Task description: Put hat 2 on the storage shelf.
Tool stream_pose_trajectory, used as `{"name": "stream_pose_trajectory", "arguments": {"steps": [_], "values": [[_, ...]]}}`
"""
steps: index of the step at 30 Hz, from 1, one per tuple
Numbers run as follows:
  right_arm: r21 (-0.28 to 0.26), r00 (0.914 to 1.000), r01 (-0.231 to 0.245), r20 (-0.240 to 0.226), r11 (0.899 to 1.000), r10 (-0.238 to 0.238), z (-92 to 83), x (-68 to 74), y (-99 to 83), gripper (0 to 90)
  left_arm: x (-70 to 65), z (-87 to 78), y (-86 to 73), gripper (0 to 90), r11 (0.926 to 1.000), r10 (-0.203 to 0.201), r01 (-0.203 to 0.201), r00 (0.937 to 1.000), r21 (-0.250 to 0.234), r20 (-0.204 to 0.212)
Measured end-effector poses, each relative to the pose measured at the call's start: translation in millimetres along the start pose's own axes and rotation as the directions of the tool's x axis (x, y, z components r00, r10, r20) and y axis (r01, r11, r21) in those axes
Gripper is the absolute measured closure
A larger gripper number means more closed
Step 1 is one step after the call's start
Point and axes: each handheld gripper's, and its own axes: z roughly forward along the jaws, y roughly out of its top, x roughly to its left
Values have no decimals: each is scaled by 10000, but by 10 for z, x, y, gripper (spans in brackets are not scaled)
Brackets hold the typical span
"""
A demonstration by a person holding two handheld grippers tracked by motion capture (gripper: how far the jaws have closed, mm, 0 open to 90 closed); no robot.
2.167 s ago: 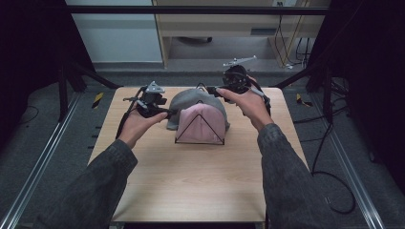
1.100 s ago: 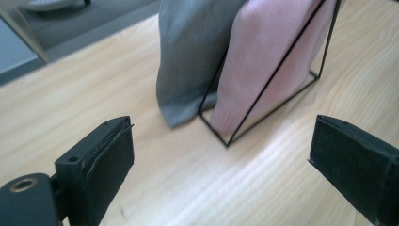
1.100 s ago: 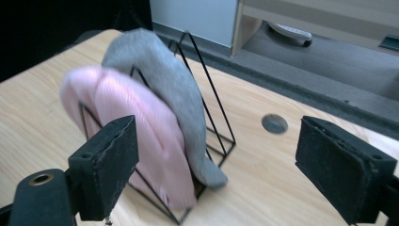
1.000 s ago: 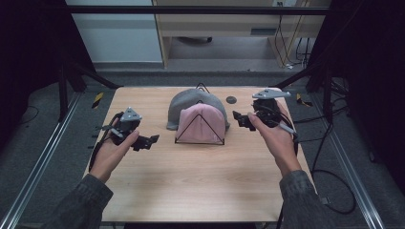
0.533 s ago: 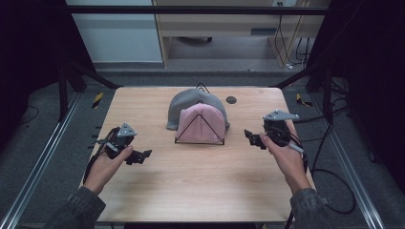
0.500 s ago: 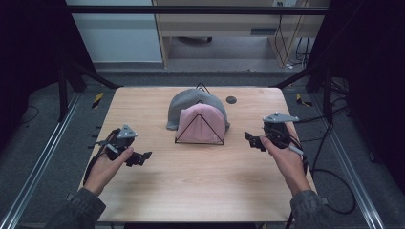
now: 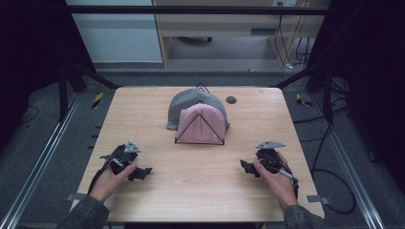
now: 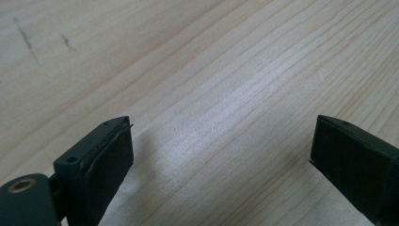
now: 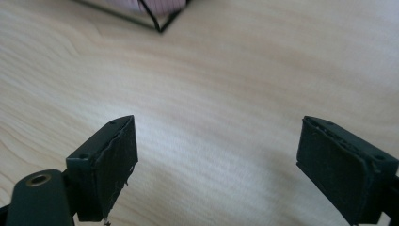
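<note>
A pink knit hat (image 7: 201, 123) on a black wire hanger (image 7: 199, 141) lies over a grey hat (image 7: 184, 106) at the middle back of the wooden table (image 7: 191, 191). My left gripper (image 7: 142, 172) rests low at the front left, jaws open, with bare wood (image 8: 221, 117) between them. At the front right my right gripper (image 7: 246, 167) is open too, held just above the table. Its own view catches the hanger's corner (image 9: 160, 27) and a bit of pink hat (image 9: 160, 5) at the top edge. Both grippers are well apart from the hats.
A small dark round disc (image 7: 231, 99) lies near the table's back edge, right of the hats. Metal rails (image 7: 38, 162) run along both sides of the table. Cables (image 7: 334, 176) trail on the floor at the right.
Both grippers have drawn back from the hats toward the front corners of the table, the left to the front left, the right to the front right. The hats have stayed in place.
</note>
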Motion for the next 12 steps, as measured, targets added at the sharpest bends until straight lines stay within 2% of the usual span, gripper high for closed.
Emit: {"name": "stream_pose_trajectory", "arguments": {"steps": [3,4,8,10,12], "values": [[392,9999,59,112,9992,-63,86,9,-99,126,6,38,-33,54,9999,-146,146,9999,70,-30],[399,9997,153,173,9991,-160,99,12,-120,119,4,41,-33,45,9999,-51,52,10000,109,-66],[258,9990,263,364,9993,-272,105,40,-152,100,-15,74,-32,12,9999,-113,112,9999,-49,-119],[-77,9967,561,596,9984,-556,136,72,-197,62,-20,81,-34,0,9999,-67,66,9999,-89,-123],[-186,9971,518,559,9985,-507,148,81,-205,53,-29,89,-38,0,9998,-78,76,9999,-195,-99]]}}
